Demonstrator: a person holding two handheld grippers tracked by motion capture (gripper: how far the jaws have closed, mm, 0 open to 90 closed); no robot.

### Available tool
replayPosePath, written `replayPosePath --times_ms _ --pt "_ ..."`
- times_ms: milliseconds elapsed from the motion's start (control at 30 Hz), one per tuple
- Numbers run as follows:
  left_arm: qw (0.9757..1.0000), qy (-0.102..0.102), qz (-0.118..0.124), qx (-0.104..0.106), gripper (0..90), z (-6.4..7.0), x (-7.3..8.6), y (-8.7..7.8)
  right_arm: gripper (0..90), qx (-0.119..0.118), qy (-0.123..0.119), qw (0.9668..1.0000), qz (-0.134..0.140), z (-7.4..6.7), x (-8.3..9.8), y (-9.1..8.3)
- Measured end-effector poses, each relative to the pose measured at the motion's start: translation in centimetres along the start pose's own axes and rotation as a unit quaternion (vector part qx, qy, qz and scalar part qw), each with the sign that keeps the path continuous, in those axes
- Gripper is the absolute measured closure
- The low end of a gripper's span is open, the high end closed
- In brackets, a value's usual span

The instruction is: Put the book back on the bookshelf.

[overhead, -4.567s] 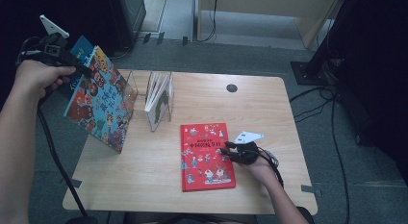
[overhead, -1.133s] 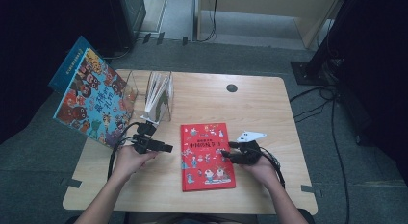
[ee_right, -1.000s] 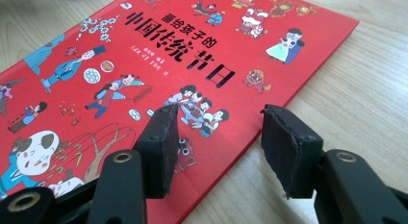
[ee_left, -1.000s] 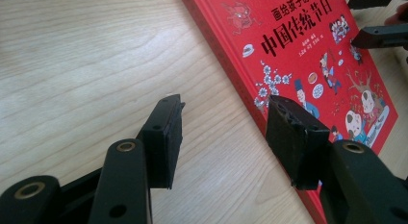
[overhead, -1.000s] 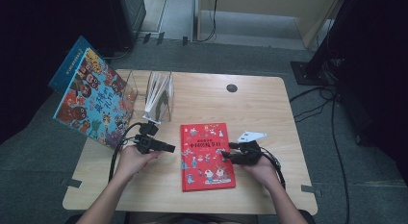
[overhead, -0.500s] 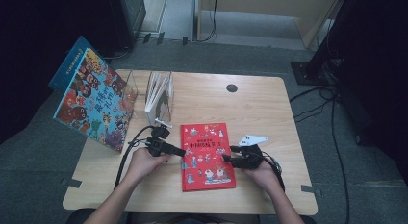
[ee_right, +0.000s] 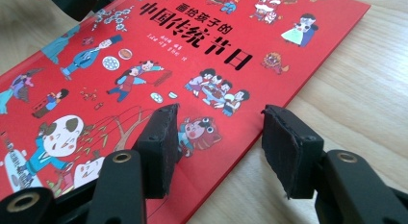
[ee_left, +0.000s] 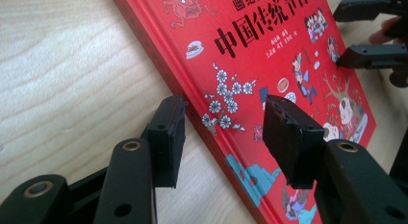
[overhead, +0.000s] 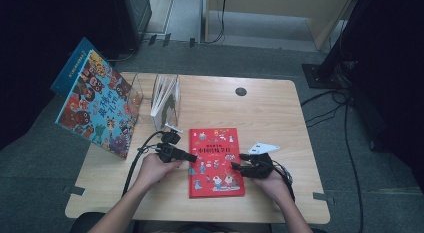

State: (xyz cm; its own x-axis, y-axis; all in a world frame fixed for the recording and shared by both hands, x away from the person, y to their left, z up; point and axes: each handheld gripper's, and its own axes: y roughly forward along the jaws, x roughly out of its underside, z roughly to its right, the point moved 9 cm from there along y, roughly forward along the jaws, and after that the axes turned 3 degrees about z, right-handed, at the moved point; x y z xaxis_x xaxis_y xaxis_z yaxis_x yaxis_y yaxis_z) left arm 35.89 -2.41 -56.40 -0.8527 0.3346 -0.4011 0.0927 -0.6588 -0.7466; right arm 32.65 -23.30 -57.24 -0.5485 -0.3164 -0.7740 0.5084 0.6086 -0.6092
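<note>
Red glossy hardcover book (overhead: 216, 160) flat on pale wood-grain table (overhead: 270, 113).

Red book (overhead: 215, 160) flat on table (overhead: 270, 113) — left gripper (overhead: 191, 157) at its left edge, right gripper (overhead: 235, 167) at its right edge, jaws apart. Big picture book (overhead: 95, 105) leans off the table's left; clear stand (overhead: 167, 100) holds a thin book.

Flat book (overhead: 215, 161) lies on the surface (overhead: 270, 113), near its front edge. Left tool (overhead: 192, 157) at the book's left edge, jaws straddling it; right tool (overhead: 236, 166) at its right edge, likewise. Behind-left of the book: clear holder (overhead: 169, 100) with upright books. Further left, large book (overhead: 95, 104) leans off the surface's left edge.
</note>
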Motion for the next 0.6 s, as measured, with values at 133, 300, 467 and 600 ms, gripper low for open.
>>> replayPosePath --times_ms 133,300,467,600 --pt "1.0000 -0.006 0.007 -0.001 50.9 0.2 -0.5 0.4 48.5 0.012 0.001 0.9999 -0.001 0.6 -0.2 -0.1" --pt "1.0000 0.001 0.008 -0.005 50.7 0.5 -1.3 1.1 48.8 0.022 0.006 0.9997 0.001 1.5 -0.3 -0.2" --pt "0.9998 0.000 0.019 -0.008 51.0 0.3 -2.6 1.6 48.7 0.033 0.012 0.9994 0.006 2.8 -0.8 0.1" --pt "0.9997 0.004 0.024 -0.004 50.9 0.2 -2.9 1.7 49.1 0.035 0.019 0.9991 0.015 3.5 -1.0 0.3"
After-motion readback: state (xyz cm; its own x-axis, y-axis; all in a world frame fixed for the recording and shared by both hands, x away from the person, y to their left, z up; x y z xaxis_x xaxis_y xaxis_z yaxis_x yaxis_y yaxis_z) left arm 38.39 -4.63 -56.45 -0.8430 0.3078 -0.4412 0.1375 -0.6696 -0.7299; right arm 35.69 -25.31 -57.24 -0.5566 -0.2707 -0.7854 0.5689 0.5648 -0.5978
